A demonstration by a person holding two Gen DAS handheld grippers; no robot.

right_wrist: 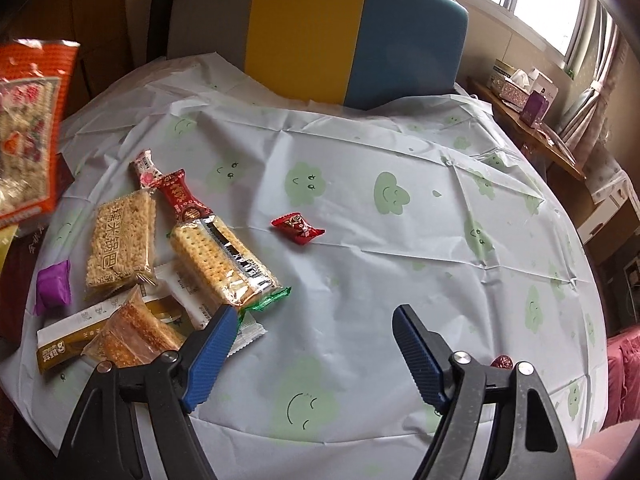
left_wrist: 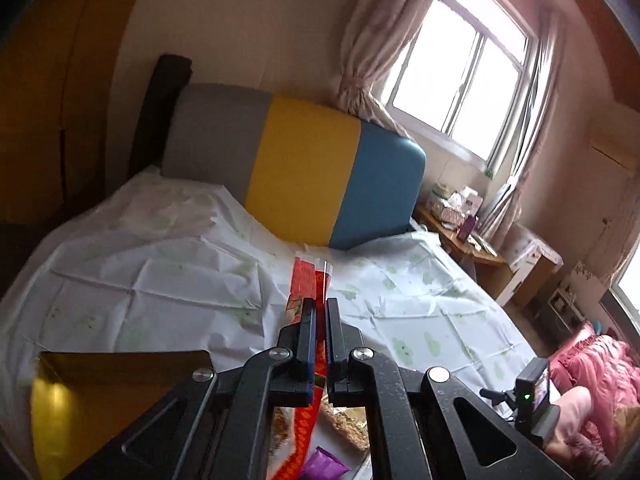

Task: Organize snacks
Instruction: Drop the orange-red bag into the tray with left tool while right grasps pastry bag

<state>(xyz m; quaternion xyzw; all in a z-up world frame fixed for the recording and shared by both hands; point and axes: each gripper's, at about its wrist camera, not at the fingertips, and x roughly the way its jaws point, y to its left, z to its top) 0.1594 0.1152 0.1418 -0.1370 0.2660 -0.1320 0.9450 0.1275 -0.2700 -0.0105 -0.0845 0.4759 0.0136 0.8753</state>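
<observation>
Left wrist view: left tool (left_wrist: 319, 304) clamps an orange snack bag (left_wrist: 308, 280); right tool (right_wrist: 314, 314) gapes wide, holding nothing

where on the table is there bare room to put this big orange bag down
The widest bare patch is the table cover right of the small red candy, toward the open right gripper. The strip before the striped chair is bare too. The near left is crowded: cracker pack, rice bar, purple candy.
</observation>
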